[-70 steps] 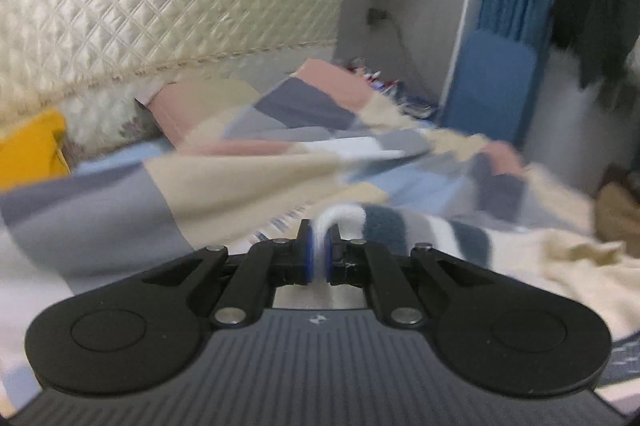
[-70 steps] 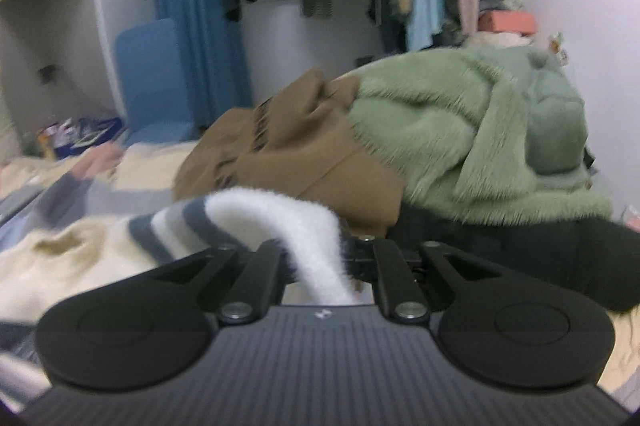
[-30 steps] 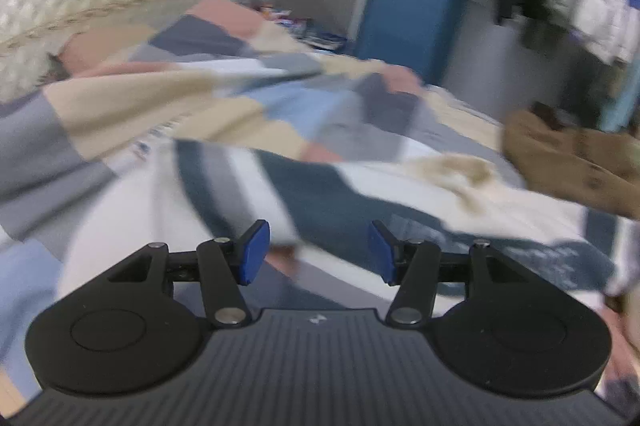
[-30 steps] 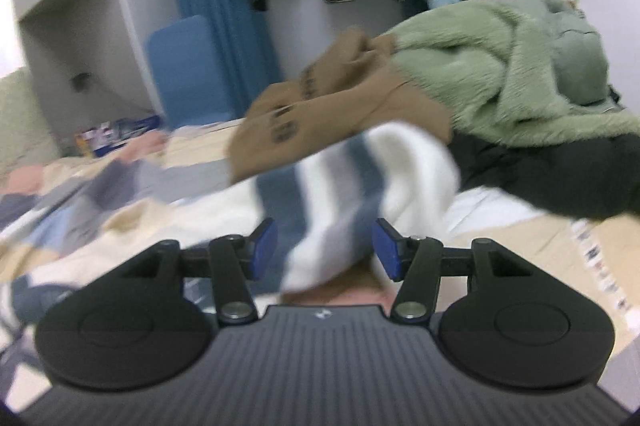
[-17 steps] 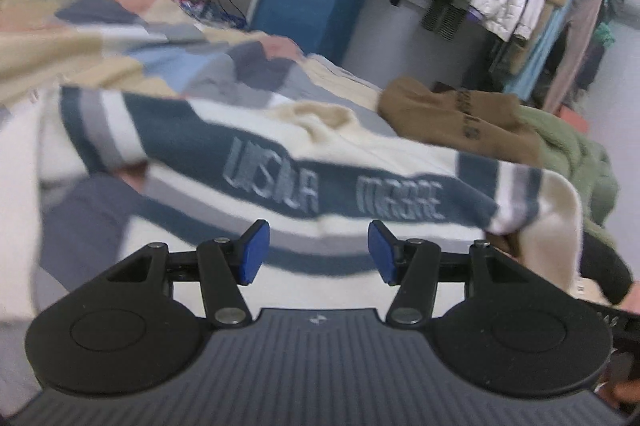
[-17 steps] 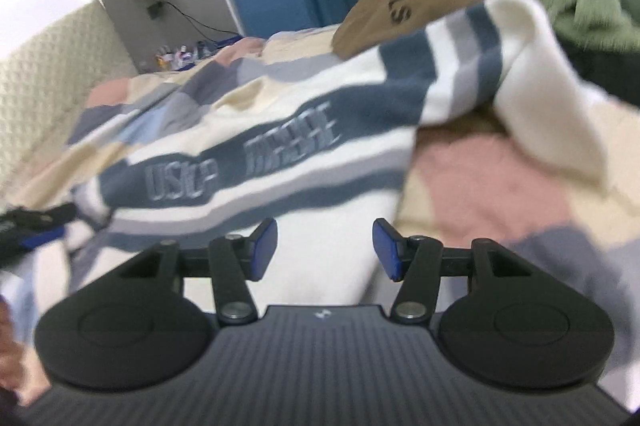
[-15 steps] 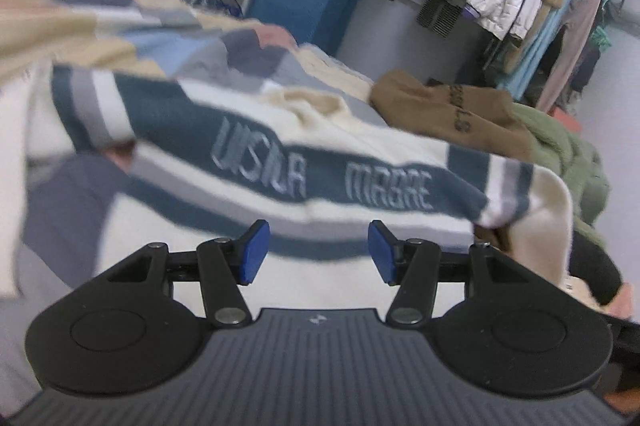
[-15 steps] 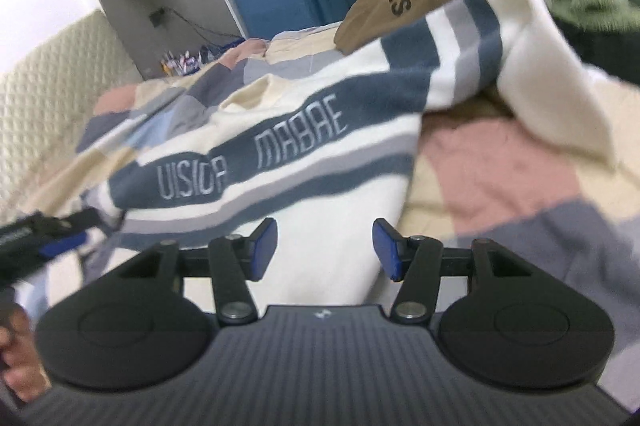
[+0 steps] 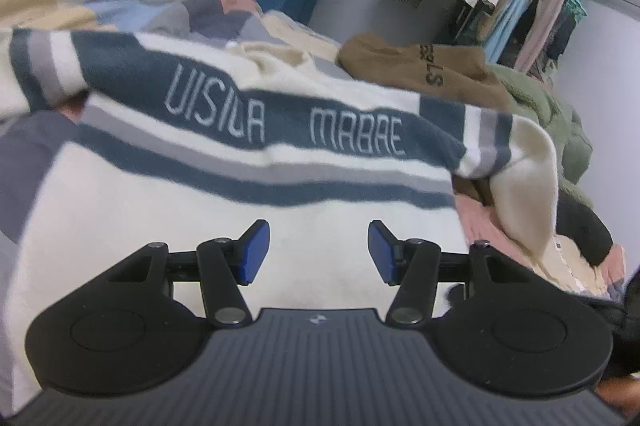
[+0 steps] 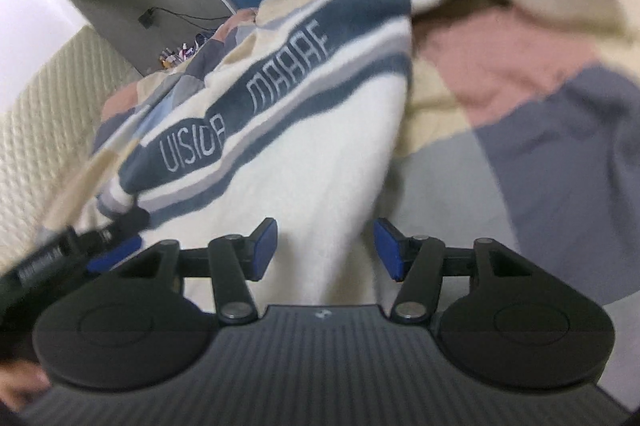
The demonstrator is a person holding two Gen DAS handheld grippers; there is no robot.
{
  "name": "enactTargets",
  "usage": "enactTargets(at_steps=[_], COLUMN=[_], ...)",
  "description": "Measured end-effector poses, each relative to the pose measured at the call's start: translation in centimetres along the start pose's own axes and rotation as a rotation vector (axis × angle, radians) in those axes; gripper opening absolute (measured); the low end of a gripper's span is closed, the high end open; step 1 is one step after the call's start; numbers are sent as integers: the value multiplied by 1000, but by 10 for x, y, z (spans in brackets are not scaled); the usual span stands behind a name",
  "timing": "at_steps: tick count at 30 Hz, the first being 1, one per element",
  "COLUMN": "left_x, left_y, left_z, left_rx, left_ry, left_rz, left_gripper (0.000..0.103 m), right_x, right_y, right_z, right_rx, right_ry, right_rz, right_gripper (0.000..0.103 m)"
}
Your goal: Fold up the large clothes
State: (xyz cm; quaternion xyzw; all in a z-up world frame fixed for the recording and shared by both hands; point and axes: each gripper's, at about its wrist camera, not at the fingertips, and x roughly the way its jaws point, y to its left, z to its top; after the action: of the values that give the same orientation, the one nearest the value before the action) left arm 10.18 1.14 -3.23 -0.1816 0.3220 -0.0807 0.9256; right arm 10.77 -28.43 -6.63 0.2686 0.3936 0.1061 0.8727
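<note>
While the sweater lies spread, both grippers' fingers gape.

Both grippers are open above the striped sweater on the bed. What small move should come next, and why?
Probably lower the right gripper to the sweater's bottom edge and close on it. Both grippers are open and hold nothing, the left gripper hangs over the pale lower part, and the sweater lies spread flat, lettering up, not yet folded.
</note>
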Motion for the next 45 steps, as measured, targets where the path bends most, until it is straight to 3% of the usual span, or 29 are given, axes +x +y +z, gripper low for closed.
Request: enactTargets(at_steps=[3, 13, 15, 19, 26, 30, 34, 35, 39, 45], left_x=[6, 16, 16, 18, 14, 6, 5, 7, 10, 6], left_y=[-5, -25, -28, -39, -74, -84, -99, -101, -101, -42], left_z=[-4, -21, -24, -34, -56, -61, -75, -79, -83, -34], left_rx=[4, 54, 61, 76, 263, 293, 370, 382, 428, 100], left_ry=[20, 72, 83, 140, 145, 151, 145, 153, 150, 111], left_rz=[-7, -58, -90, -226, -280, -383, -353, -333, -256, -275], left_gripper=[60, 60, 60, 60, 59, 60, 59, 57, 13, 8], right_x=[9, 5, 4, 3, -1, -2, -3, -3, -2, -8], right_y=[-9, -15, -19, -26, -34, -36, -36, -36, -39, -35], right_z=[-1, -3, -1, 1, 4, 5, 6, 6, 7, 11], right_rx=[83, 234, 258, 321, 389, 399, 398, 396, 400, 354], right_ry=[42, 54, 51, 55, 60, 62, 60, 61, 62, 38], right_rz=[56, 294, 316, 373, 435, 446, 461, 460, 452, 470], right_gripper=[58, 58, 58, 58, 58, 58, 58, 58, 58, 57])
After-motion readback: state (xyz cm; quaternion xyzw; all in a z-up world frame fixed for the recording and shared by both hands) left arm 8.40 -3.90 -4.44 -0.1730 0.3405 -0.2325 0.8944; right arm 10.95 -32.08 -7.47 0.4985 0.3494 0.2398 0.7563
